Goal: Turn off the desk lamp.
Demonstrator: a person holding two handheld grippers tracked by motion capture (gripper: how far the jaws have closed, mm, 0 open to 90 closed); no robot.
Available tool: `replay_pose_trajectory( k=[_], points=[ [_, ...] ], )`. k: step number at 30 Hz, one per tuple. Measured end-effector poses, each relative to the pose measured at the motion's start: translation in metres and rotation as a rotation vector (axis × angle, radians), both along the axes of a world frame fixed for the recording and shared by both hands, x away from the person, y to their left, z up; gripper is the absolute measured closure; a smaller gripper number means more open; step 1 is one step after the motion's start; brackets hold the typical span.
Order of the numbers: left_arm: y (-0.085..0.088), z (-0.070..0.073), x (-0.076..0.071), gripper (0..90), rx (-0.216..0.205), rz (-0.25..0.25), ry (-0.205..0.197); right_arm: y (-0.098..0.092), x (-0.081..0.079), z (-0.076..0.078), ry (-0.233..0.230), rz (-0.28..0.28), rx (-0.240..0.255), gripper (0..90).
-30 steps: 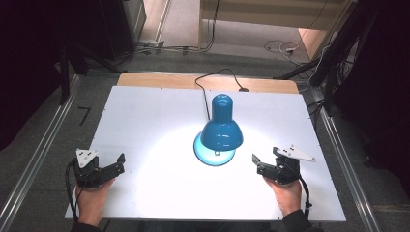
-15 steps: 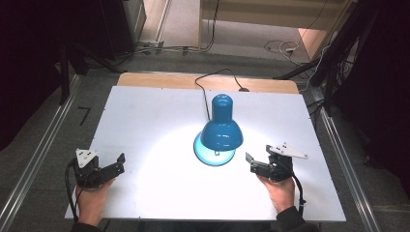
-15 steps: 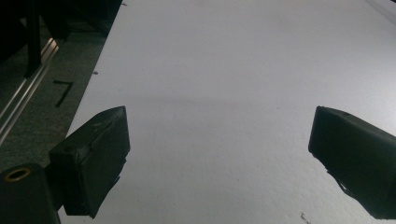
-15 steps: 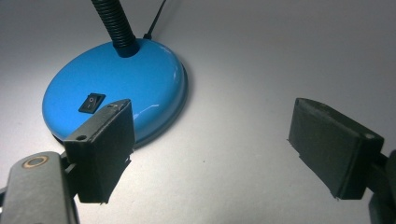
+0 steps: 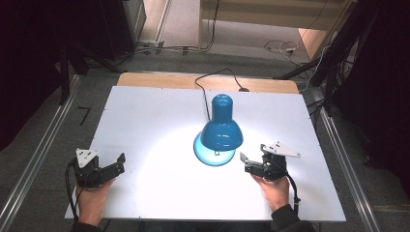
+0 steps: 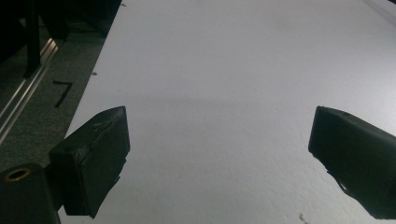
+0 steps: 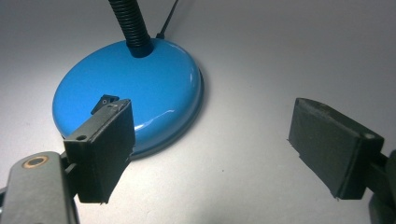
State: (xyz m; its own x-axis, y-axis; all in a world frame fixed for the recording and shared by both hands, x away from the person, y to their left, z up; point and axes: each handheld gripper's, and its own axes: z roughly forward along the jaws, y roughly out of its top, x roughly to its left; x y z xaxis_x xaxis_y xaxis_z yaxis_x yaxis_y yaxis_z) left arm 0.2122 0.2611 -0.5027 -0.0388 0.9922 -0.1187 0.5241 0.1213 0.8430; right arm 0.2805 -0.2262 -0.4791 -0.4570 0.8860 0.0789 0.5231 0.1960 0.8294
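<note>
A blue desk lamp (image 5: 221,126) stands lit in the middle of the white table (image 5: 145,111), its shade bent down over its round base (image 5: 205,155). My right gripper (image 5: 245,163) is open just to the right of the base, jaws pointing at it. In the right gripper view the base (image 7: 149,84) sits close ahead, with a black gooseneck (image 7: 130,23) and a black rocker switch (image 7: 103,101) beside the left jaw; the right gripper (image 7: 215,126) holds nothing. My left gripper (image 5: 118,163) rests open near the front left, and in its own view it (image 6: 219,135) faces bare table.
The lamp's black cable (image 5: 212,79) runs off the back edge over a wooden strip (image 5: 159,79). Metal rails (image 5: 38,159) flank the table on both sides. A pool of light lies around the lamp base; the left half of the table is dimmer.
My right gripper has slid left toward the lamp base. The left gripper and the lamp have not moved.
</note>
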Motion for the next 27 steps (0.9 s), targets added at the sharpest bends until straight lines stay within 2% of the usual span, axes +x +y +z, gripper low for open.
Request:
replay_pose_trajectory(
  k=[3, 9, 27],
  points=[
    [0.0, 0.0, 0.0, 5.8, 0.001, 0.0, -0.001, 0.003, 0.0, 0.0, 0.001, 0.005, 0.005, 12.9],
    [0.0, 0.0, 0.0, 5.8, -0.001, -0.001, -0.003, 0.009, -0.001, 0.0, -0.031, 0.011, 0.005, 11.8],
    [0.0, 0.0, 0.0, 5.8, -0.001, -0.002, -0.001, 0.024, 0.003, -0.003, 0.001, 0.021, 0.026, 12.6]
  ],
)
